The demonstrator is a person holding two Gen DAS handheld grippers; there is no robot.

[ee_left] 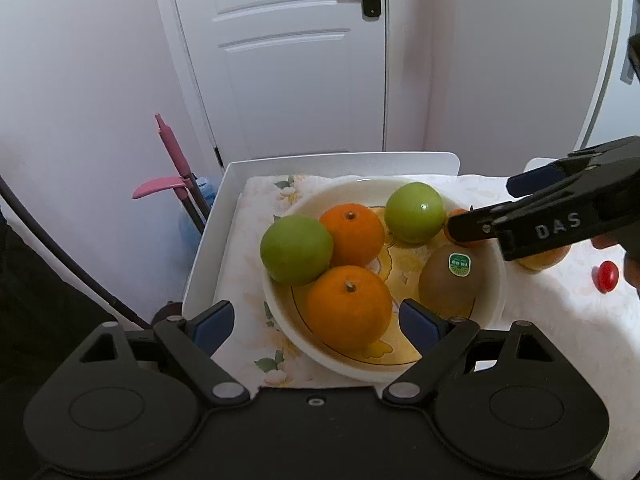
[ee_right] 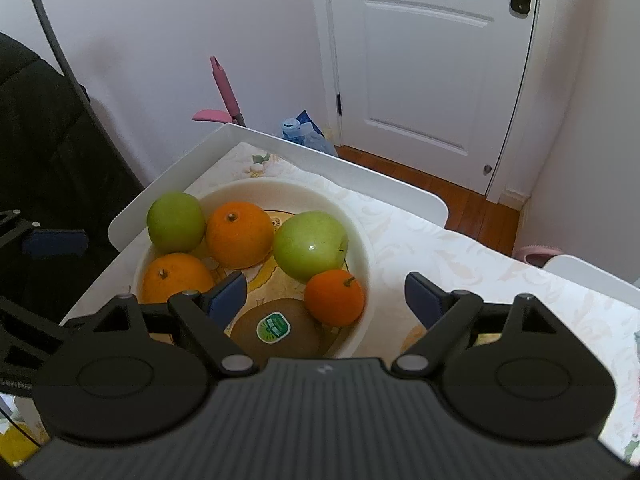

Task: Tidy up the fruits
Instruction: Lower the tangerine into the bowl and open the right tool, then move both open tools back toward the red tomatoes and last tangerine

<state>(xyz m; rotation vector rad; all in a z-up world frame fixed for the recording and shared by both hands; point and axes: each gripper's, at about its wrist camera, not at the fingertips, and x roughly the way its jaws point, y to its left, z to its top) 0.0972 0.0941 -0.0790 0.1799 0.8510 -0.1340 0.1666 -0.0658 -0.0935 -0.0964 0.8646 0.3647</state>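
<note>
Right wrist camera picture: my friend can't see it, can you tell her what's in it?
A white bowl holds two green apples, two oranges, a small tangerine and a stickered kiwi. The right gripper hangs over them with jaws open, holding nothing.

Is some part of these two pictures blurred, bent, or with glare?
Left wrist view: door frame bows from fisheye; small glare dot on the far green apple. Right wrist view: small tangerine slightly smeared, glare spot on the nearer green apple, corners dark.
</note>
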